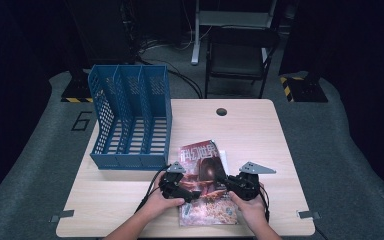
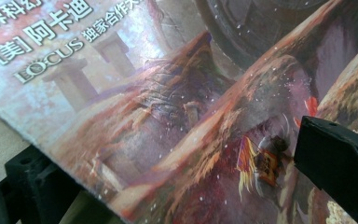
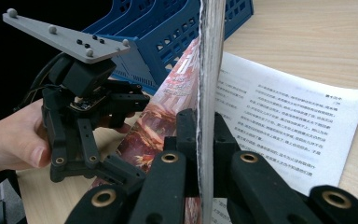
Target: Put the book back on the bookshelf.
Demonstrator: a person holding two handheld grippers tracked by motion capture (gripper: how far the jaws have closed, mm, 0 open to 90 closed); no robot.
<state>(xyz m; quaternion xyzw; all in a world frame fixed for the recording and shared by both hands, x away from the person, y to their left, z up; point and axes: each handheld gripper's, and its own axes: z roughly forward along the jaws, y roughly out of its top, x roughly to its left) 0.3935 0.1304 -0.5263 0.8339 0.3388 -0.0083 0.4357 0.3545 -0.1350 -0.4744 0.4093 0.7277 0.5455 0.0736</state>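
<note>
You are working at a light wooden table (image 1: pixel 260 135) sitting on grey carpet (image 1: pixel 340 150). At twelve o'clock a black chair (image 1: pixel 237 55) is standing, dark curtains (image 1: pixel 350 35) hanging around.

High view: desk (image 1: pixel 260 135) evenly lit from above, surroundings dark toward all frame edges; image soft, low detail. Left gripper view: magazine (image 2: pixel 177 116) cover very close, blurred at lower left, pale glare at upper left. Right gripper view: bright; near page edge out of focus.
</note>
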